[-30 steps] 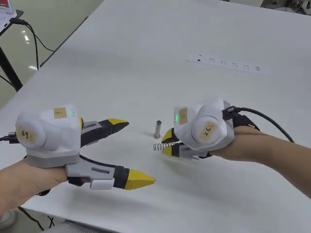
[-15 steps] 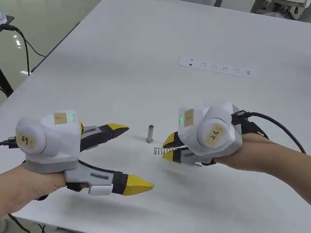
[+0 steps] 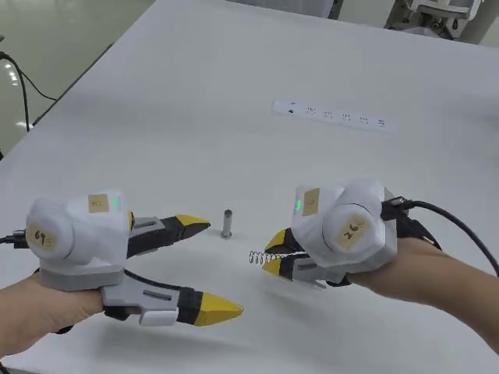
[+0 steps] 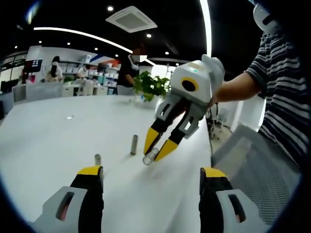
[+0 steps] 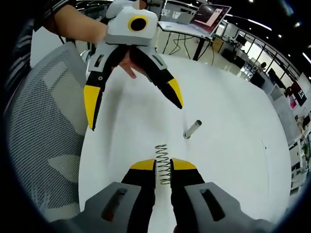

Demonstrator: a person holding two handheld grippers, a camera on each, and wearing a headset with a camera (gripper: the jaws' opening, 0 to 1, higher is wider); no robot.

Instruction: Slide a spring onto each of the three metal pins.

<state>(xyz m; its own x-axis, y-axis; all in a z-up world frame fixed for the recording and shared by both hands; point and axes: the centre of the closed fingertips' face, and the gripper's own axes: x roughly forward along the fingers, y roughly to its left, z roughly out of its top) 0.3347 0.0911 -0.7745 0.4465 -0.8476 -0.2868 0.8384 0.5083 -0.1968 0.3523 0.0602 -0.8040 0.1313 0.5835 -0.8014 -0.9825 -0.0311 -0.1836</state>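
R gripper (image 3: 271, 253) clamps spring (image 3: 257, 256)

Jaws nearly closed on spring's rear end. Its long axis runs along jaws, roughly level, free end pointing toward L gripper (image 3: 219, 267), near upright pin (image 3: 228, 223) on table (image 3: 195, 117). L jaws spread wide, holding nothing.

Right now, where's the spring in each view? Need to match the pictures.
Head view: the spring is just right of centre, sticking out leftward from the right gripper.
Left gripper view: the spring is at centre, at the right gripper's tips.
Right gripper view: the spring is at lower centre, pinched between that view's own jaws.
Shared landmark: the upright metal pin close to the spring.
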